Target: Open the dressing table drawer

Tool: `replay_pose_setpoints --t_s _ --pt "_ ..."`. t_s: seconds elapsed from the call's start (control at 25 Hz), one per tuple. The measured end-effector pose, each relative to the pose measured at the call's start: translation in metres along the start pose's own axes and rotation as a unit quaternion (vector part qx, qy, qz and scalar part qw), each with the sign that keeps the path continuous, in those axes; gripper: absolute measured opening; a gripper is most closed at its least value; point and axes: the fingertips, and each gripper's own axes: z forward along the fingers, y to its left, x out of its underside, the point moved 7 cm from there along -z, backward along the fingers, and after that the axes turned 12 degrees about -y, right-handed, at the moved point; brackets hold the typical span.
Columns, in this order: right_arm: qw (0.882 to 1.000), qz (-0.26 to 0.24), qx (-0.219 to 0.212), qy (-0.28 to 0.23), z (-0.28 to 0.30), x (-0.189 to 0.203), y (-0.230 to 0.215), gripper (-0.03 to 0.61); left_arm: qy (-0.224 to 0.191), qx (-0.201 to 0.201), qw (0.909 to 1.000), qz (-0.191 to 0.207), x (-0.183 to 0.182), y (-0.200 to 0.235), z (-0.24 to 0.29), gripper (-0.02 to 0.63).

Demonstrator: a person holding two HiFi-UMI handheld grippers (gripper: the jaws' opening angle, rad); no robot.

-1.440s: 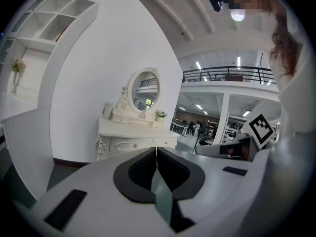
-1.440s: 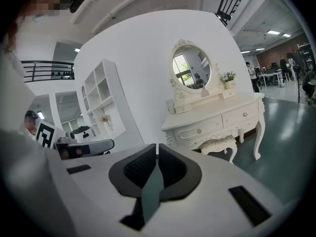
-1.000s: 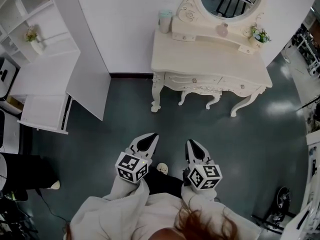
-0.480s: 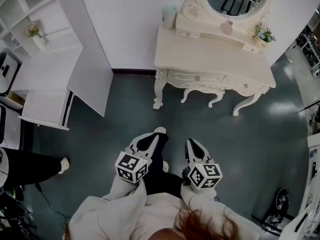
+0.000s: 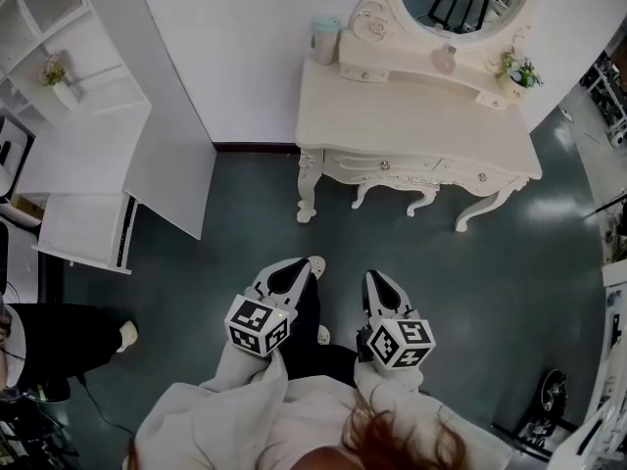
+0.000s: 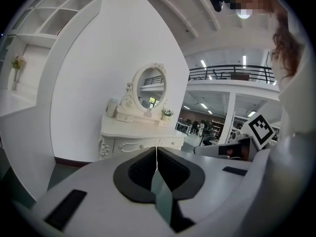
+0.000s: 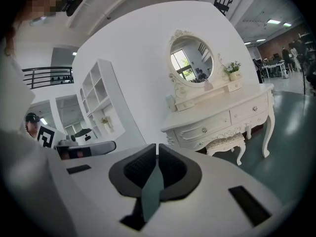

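Note:
The cream dressing table [image 5: 416,116] with an oval mirror stands against the white wall, some way ahead of both grippers. Its two front drawers, the left drawer [image 5: 384,165] and the right drawer [image 5: 481,176], each carry a small knob and look closed. My left gripper [image 5: 297,265] and right gripper [image 5: 373,279] hang side by side over the dark floor, well short of the table. Both are shut with nothing between the jaws. In the left gripper view, the left gripper [image 6: 157,148] faces the table [image 6: 140,132]. The right gripper [image 7: 157,146] looks toward the drawer fronts [image 7: 205,129].
A padded stool [image 5: 392,188] sits under the table. A cup [image 5: 325,39] and a small flower pot [image 5: 517,71] rest on top. A white shelf unit [image 5: 88,96] and low desk [image 5: 83,225] stand at left, near a person's dark leg [image 5: 49,336]. My shoe [image 5: 315,264] shows ahead.
The person has stepped forward: a shoe now shows just ahead of the left gripper, and the room has shifted slightly in view. Both grippers stay shut and side by side.

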Motion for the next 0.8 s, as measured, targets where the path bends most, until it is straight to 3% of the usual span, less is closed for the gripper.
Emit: replay_pose_setpoints --t_s 0.32,0.8 --pt "1.000 -0.001 0.026 -0.013 0.044 -0.033 -0.027 0.041 -0.003 0.011 0.9999 0.008 -0.022 0.030 0.061 0.020" --pt "0.999 -0.011 0.028 -0.021 0.122 -0.071 -0.037 0.041 -0.003 0.018 0.9998 0.012 -0.056 0.080 0.125 0.020"
